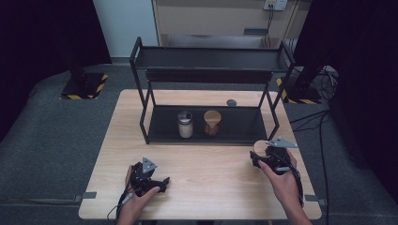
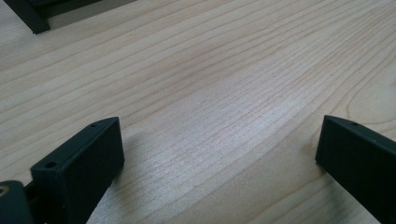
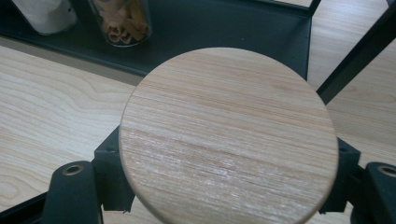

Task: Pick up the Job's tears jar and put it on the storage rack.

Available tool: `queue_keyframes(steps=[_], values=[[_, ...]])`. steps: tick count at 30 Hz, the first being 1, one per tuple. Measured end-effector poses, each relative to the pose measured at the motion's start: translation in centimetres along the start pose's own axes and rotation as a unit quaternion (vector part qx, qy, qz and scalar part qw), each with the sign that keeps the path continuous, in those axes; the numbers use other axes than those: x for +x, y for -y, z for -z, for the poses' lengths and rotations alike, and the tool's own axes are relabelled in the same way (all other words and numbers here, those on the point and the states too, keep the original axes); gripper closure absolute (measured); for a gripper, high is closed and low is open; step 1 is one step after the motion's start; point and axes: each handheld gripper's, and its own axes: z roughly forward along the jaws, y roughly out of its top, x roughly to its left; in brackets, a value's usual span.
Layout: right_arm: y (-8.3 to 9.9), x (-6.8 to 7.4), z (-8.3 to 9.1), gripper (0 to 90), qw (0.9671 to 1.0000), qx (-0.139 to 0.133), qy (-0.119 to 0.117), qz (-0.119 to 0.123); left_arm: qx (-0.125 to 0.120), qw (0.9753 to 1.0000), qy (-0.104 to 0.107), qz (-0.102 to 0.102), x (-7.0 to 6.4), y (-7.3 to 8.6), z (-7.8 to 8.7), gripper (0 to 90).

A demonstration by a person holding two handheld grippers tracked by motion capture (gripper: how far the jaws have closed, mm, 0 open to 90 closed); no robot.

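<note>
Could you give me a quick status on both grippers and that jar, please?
Left hand-held gripper open, empty over table. Right hand-held gripper shut on wooden-lidded jar. Rack ahead, two jars on it.

Spread tongs point(image 2: 219, 154) over bare table point(image 2: 224, 70)

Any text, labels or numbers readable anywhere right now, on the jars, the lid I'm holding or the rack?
None can be read.
The round wooden lid in the right gripper shows bare grain.
The white-filled jar and the pasta jar on the black rack show no label; both are small in the high view.
The hazard-striped base carries stripes, no words.
</note>
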Motion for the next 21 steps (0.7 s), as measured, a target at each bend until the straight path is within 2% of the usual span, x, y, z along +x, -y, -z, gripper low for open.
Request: queue_keyframes(steps=[21], values=[[-1.2,1.9,-1.1,25.8,0.9998,-0.001,-0.013,0.016,0.0,1.0,0.0,0.0,0.0,0.0,0.0,0.0]])
